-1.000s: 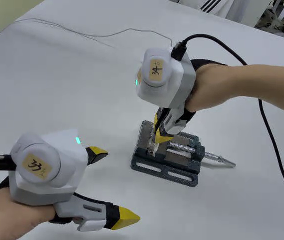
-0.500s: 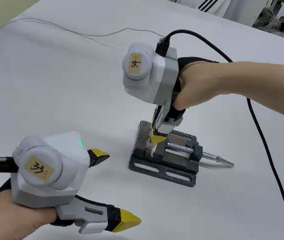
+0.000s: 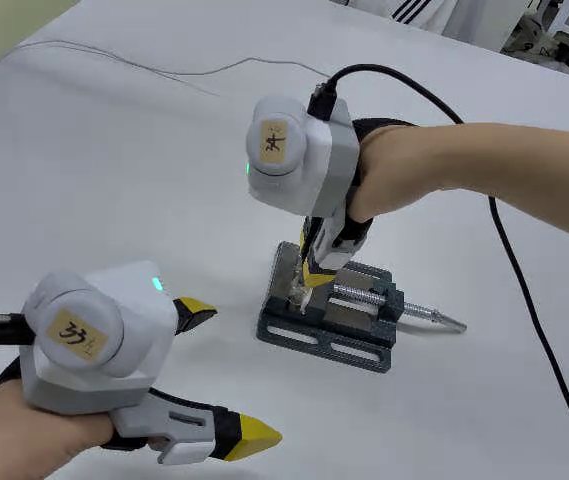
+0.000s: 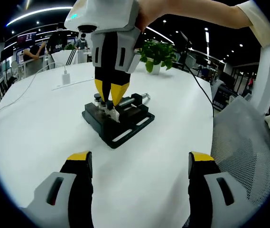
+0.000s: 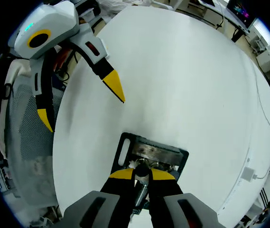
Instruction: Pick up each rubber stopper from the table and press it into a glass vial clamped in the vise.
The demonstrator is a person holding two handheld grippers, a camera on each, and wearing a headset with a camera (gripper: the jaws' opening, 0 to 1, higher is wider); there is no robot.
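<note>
Glass vial (image 3: 297, 296) sits upright, clamped in the vise (image 3: 326, 340) on the white table (image 3: 114, 180). Right gripper (image 3: 309, 281) points straight down onto its top, jaws drawn nearly together, can't tell if a stopper's pinched there. Left gripper (image 3: 234, 372) hovers well off to the side, its 2 jaws wide apart.

A leafy potted plant (image 4: 159, 53) stands far back. A grey mesh chair (image 4: 246, 137) sits nearby. A thin cable (image 3: 204, 73) trails loosely.
</note>
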